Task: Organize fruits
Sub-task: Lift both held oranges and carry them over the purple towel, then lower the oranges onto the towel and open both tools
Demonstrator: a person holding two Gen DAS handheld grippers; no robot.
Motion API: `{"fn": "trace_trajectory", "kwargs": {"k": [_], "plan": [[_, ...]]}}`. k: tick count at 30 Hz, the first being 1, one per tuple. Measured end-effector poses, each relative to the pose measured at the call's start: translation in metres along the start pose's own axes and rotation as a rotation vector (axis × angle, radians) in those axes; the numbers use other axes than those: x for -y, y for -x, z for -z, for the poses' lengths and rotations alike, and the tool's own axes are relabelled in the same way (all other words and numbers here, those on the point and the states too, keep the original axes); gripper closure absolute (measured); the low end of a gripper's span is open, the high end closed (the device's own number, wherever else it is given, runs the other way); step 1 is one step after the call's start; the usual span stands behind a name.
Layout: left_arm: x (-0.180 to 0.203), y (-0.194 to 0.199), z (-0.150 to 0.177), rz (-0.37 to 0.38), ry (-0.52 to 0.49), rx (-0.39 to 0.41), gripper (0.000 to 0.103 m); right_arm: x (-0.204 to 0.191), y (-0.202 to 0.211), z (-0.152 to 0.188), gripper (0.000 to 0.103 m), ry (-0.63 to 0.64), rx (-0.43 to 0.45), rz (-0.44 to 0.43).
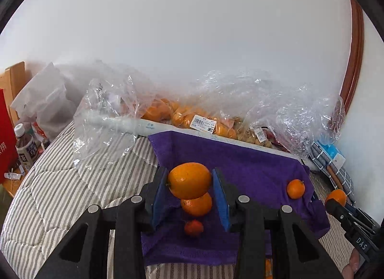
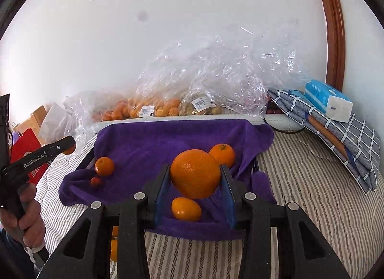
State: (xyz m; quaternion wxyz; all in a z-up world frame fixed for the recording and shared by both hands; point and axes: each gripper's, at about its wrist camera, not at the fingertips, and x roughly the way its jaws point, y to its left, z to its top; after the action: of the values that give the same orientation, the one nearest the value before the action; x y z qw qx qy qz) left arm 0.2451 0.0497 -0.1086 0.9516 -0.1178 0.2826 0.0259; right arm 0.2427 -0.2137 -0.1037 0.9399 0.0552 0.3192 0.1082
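My left gripper (image 1: 190, 180) is shut on an oval orange (image 1: 189, 180), held above the purple towel (image 1: 240, 159). Below it on the towel lie another orange (image 1: 196, 204) and a small red fruit (image 1: 194, 228), with a small orange (image 1: 295, 189) at the towel's right. My right gripper (image 2: 195, 173) is shut on a large round orange (image 2: 195, 173) over the same towel (image 2: 156, 139). Under it lies a small oval orange (image 2: 186, 209); two more oranges (image 2: 222, 154) (image 2: 104, 166) and the red fruit (image 2: 96, 181) rest there too.
Clear plastic bags of oranges (image 1: 182, 115) and nuts (image 2: 204, 106) lie along the wall behind the towel. A striped bedcover (image 1: 60, 183) surrounds it. Folded checked cloth with a tissue pack (image 2: 328, 99) sits right. Bottles (image 1: 25, 144) and a red bag stand left.
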Motion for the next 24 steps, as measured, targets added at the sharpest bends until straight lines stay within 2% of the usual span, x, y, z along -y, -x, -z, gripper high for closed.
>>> {"fn": "trace_trajectory", "kwargs": {"k": [6, 9, 24], "plan": [[-0.001, -0.02, 0.018, 0.014, -0.02, -0.049, 0.067, 0.005, -0.024, 0.01, 0.063, -0.001, -0.035, -0.001], [-0.002, -0.021, 0.022, 0.008, -0.016, -0.045, 0.067, 0.005, -0.03, 0.013, 0.063, -0.002, -0.052, 0.009], [0.008, -0.03, 0.03, 0.029, -0.052, -0.092, 0.067, 0.003, -0.046, 0.023, 0.063, 0.033, -0.095, 0.014]]}}
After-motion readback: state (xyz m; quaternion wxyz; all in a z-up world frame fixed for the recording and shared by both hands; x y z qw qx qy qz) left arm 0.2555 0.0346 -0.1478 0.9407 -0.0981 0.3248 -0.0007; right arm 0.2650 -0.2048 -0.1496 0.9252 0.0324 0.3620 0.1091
